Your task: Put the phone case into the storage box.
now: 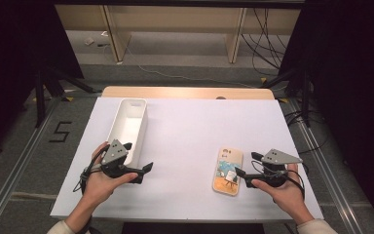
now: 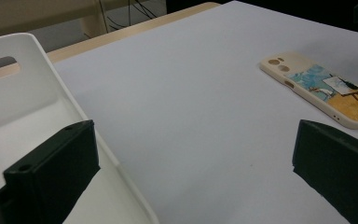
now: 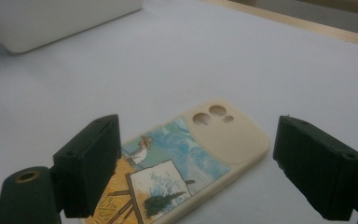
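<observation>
A cream phone case (image 1: 228, 170) with a painted picture lies flat on the white table sheet (image 1: 190, 131), right of centre near the front. My right gripper (image 1: 247, 165) is just to its right, pointing left at it, jaws open. In the right gripper view the case (image 3: 228, 135) lies on the sheet below the spread jaws of the right gripper (image 3: 200, 140), which do not touch it. My left gripper (image 1: 143, 173) is open at the front left, empty, beside the near end of a white bin (image 1: 143, 126). The left gripper view shows the left gripper (image 2: 193, 140), bin (image 2: 28, 107) and case (image 2: 326, 88).
The long white bin (image 3: 60, 18) stands lengthwise on the left half of the sheet and looks empty. A strip of wooden tabletop (image 1: 185, 92) shows at the far edge. Black stands and cables sit on the floor beyond the table.
</observation>
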`<action>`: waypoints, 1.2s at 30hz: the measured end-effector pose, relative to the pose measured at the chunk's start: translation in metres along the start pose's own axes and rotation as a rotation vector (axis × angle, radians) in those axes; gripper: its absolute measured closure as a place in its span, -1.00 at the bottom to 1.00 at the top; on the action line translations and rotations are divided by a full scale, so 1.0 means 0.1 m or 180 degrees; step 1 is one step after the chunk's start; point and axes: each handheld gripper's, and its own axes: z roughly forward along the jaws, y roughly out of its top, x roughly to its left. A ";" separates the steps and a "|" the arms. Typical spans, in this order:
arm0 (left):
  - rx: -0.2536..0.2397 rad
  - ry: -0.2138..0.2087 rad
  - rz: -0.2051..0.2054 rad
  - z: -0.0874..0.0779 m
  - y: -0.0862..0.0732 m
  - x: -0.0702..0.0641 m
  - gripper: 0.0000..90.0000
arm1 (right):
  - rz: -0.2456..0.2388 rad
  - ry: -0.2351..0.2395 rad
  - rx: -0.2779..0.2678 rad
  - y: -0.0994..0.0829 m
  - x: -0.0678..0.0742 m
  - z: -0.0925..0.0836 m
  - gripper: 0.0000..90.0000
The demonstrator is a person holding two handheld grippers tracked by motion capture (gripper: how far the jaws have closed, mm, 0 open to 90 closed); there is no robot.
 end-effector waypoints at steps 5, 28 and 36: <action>-0.0008 0.0002 0.0000 -0.01 0.00 0.00 -1.00 | 0.0000 -0.0007 0.0000 0.00 -0.01 0.00 -0.64; -0.0028 -0.0010 0.0002 -0.01 0.00 -0.02 -1.00 | 0.0142 -0.0352 0.0259 0.01 -0.23 0.04 0.78; -0.0016 -0.0002 0.0024 -0.01 0.00 -0.03 -1.00 | 0.0139 -0.0298 0.0462 -0.01 -0.24 0.17 1.00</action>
